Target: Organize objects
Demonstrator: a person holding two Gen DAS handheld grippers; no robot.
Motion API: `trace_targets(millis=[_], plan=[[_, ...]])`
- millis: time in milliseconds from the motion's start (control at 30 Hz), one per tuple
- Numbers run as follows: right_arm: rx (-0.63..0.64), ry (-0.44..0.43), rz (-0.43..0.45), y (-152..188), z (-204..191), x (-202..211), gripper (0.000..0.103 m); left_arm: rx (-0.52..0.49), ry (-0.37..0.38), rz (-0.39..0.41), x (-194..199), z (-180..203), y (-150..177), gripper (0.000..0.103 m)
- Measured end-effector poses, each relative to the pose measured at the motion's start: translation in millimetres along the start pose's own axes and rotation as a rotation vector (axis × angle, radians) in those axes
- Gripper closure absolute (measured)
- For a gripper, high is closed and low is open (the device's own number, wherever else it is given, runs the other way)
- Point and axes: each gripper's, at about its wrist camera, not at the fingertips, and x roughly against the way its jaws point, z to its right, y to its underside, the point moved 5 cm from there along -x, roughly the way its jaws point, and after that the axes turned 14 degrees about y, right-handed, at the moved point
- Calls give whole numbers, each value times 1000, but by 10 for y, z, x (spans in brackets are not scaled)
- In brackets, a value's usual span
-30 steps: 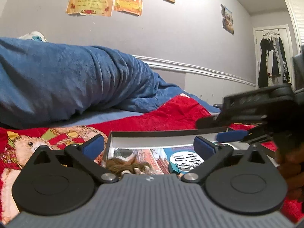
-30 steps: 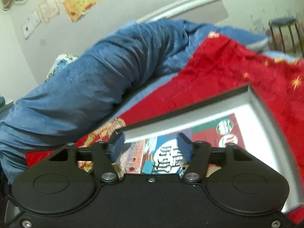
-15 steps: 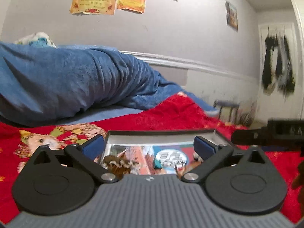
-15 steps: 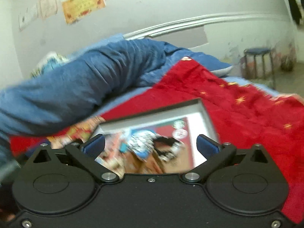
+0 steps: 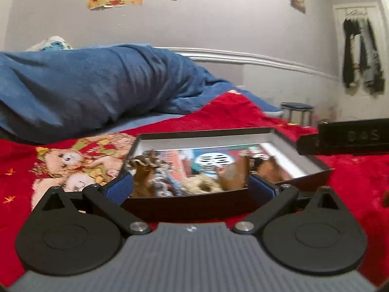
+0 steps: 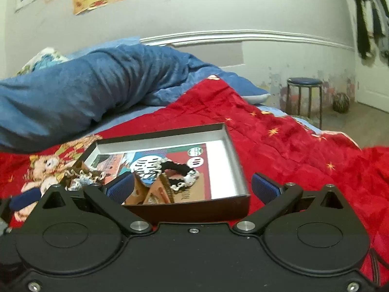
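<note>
A shallow black box with a white inside (image 5: 287, 143) (image 6: 231, 150) lies on the red bedspread. In it are a colourful printed booklet (image 6: 170, 158), hair ties (image 5: 150, 168), a black scrunchie (image 6: 180, 172) and brown card pieces (image 5: 231, 175). My left gripper (image 5: 190, 187) is open and empty, its blue pads either side of the box's near edge. My right gripper (image 6: 193, 186) is open and empty just in front of the box. The right gripper's body shows at the right of the left wrist view (image 5: 345, 138).
A rolled blue blanket (image 5: 85, 87) (image 6: 85, 85) lies across the bed behind the box. A stool (image 6: 304, 92) and a ball (image 6: 341, 102) stand on the floor at the right. Clothes hang on the door (image 5: 362, 53).
Both grippers have pulled back and risen from the box. My right gripper has opened from half closed to wide. More of the box's contents show now.
</note>
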Motion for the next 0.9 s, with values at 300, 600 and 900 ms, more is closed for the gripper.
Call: trace_targets(millis=[300,600,900], plan=[[-63,25,-15,11,107,-104,0,127,-14,-86,-106,-172,113,0],[-81,7,-10,17,147,-51,0,113,-3,-51,-28,-125,103,0],[-84,8,-23,45,164,-54,0,116,-10,-59,-34,-114,115,0]])
